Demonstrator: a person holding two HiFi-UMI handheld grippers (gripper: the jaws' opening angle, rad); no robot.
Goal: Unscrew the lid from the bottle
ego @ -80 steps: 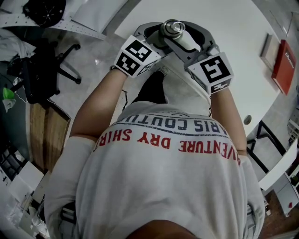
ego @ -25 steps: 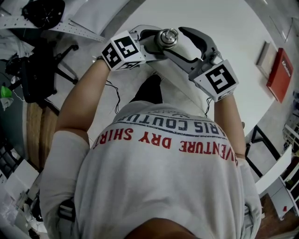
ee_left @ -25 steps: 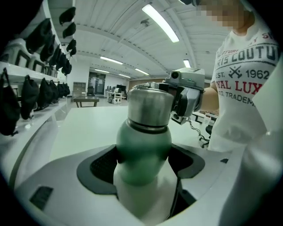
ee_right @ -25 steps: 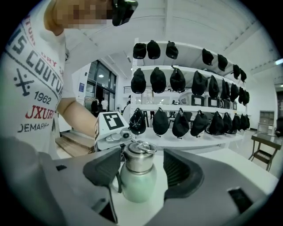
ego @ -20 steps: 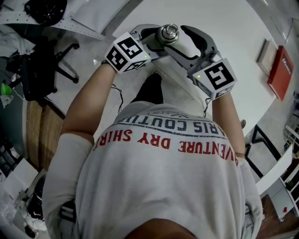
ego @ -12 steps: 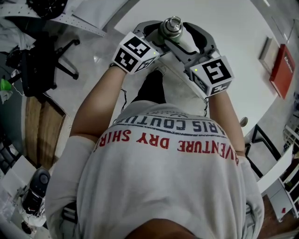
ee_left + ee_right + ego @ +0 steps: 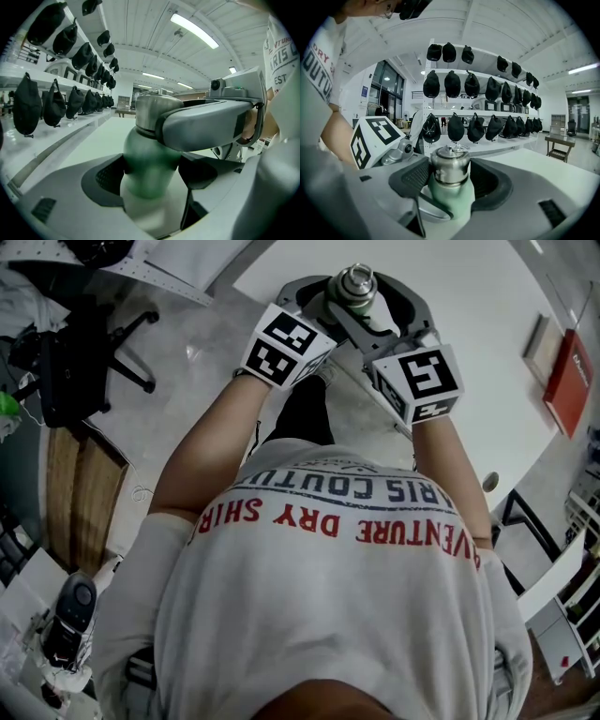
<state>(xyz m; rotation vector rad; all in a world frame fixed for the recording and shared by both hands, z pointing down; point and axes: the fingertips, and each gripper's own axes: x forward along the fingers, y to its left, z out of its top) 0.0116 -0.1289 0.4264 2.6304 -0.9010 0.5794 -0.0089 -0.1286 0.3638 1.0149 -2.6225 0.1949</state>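
A pale green bottle with a steel lid is held up between both grippers over the near edge of the white table. My left gripper is shut on the bottle's body, its dark pads pressed against both sides below the shoulder. My right gripper is shut on the steel lid, one ribbed pad on each side of it. In the left gripper view, one grey finger of the right gripper crosses in front of the lid. The bottle's lower part is hidden.
A red box and a pale flat item lie at the table's right edge. A black office chair stands on the floor to the left. Shelves of black caps line the far wall.
Both grippers and the bottle have shifted right and farther up the view. The right jaws, wider a second ago, have closed round the lid, and the marker cubes have turned.
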